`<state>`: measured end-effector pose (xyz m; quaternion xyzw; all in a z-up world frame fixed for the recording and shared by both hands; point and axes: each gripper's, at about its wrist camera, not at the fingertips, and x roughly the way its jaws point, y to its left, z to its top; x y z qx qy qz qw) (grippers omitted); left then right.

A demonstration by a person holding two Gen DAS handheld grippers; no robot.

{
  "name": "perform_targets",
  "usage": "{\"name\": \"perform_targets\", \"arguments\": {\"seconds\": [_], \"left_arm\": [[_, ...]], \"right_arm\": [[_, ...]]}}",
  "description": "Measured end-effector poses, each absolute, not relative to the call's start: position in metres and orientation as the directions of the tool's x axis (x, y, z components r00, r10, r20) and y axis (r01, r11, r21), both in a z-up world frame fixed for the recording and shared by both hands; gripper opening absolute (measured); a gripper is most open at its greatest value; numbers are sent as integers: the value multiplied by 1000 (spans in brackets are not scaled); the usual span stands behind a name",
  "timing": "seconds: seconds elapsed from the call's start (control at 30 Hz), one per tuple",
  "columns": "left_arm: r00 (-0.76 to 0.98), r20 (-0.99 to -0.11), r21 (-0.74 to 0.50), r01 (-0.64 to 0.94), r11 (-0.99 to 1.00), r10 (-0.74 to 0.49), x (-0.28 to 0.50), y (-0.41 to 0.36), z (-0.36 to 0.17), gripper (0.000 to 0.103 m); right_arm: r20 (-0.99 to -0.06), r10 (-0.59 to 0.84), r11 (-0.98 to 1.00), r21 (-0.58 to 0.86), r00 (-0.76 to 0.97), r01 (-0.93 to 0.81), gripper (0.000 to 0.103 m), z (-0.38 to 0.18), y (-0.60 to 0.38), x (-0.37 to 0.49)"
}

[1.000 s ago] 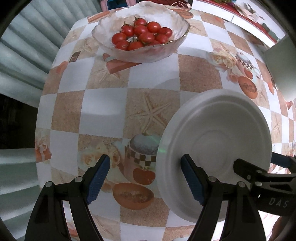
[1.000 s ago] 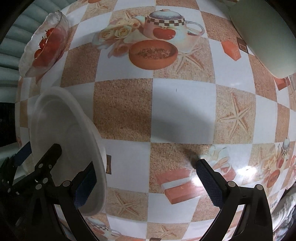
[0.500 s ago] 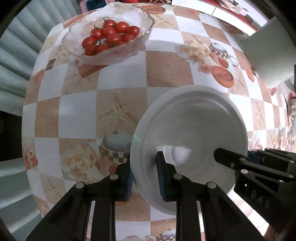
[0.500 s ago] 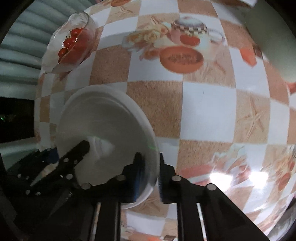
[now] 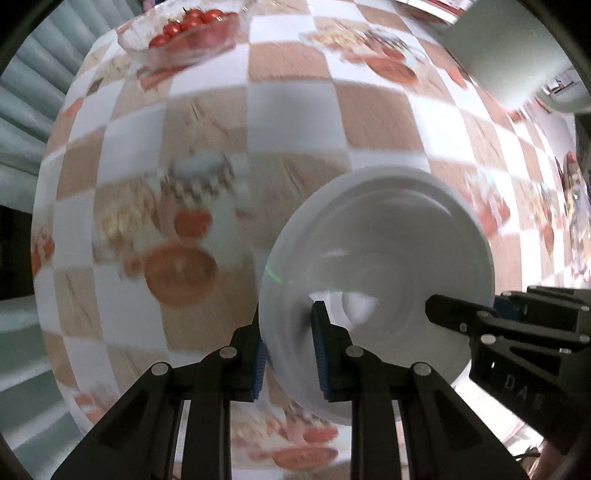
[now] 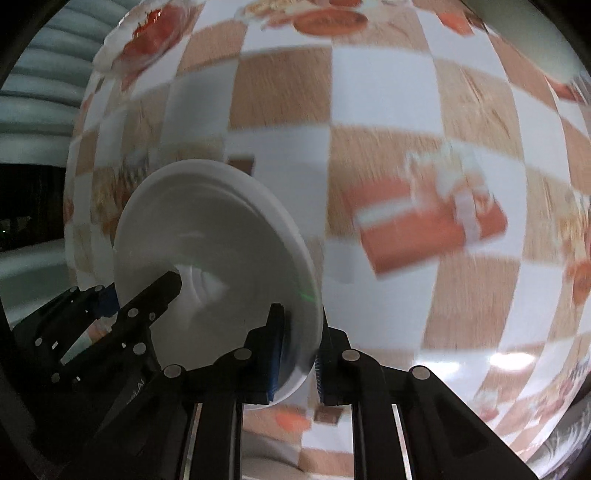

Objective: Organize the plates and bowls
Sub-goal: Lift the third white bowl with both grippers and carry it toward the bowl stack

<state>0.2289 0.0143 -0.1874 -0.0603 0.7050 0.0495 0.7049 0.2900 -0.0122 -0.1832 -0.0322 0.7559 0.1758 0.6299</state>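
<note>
The round white plastic plate (image 5: 376, 266) sits lower right of centre in the left wrist view and lower left in the right wrist view, pinched at 2 opposite edges. The left gripper (image 5: 288, 350) is clamped on the plate's left rim, 1 blue pad behind the rim and 1 on the inner face. The right gripper (image 6: 297, 354) is clamped on the far rim in the same way. The plate appears lifted clear of the checkered orange-and-white tablecloth (image 5: 295, 122), though the blur makes contact hard to rule out.

The risk from here is that the 2 hands drift apart or twist against each other: the thin rim could flex and slip from 1 pair of pads, tipping the plate. A fast carry (the cloth pattern is smeared with motion) adds to that. The clear glass bowl of cherry tomatoes (image 5: 181, 33) at the upper left lies well apart, so a collision looks unlikely for now.

Compared with 1 second ago, both grippers have gone from wide open, straddling the rim, to fully clamped. The plate has shifted against the cloth pattern, and the tomato bowl has slid toward the top edge of both views.
</note>
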Motion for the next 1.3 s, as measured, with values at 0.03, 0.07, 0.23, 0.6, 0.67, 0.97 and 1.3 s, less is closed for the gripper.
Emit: {"name": "perform_targets", "arguments": {"seconds": [0.03, 0.07, 0.23, 0.6, 0.67, 0.97, 1.3], "left_arm": [[-5, -1000, -15, -148, 989, -16, 223, 9, -188, 24], [-10, -1000, -15, -140, 990, -16, 216, 5, -188, 24], [-36, -999, -20, -104, 994, -23, 186, -17, -190, 24], [-54, -998, -40, -82, 996, -44, 147, -45, -195, 25], [-56, -997, -45, -87, 995, -50, 140, -49, -197, 25], [-11, -999, -40, -87, 995, -41, 128, -35, -160, 25], [30, -999, -33, -62, 998, -32, 106, -41, -117, 25]], "right_arm": [[-963, 168, 937, 222, -211, -269, 16, -184, -16, 284], [-962, 163, 938, 219, -218, -267, 16, -184, -20, 277], [-960, 144, 940, 208, -239, -269, 17, -183, -38, 237], [-959, 134, 949, 197, -251, -246, 17, -184, -51, 195], [-960, 127, 950, 190, -248, -247, 17, -181, -52, 192], [-968, 139, 951, 189, -209, -246, 17, -161, -51, 198], [-972, 153, 953, 192, -177, -233, 17, -135, -63, 192]]}}
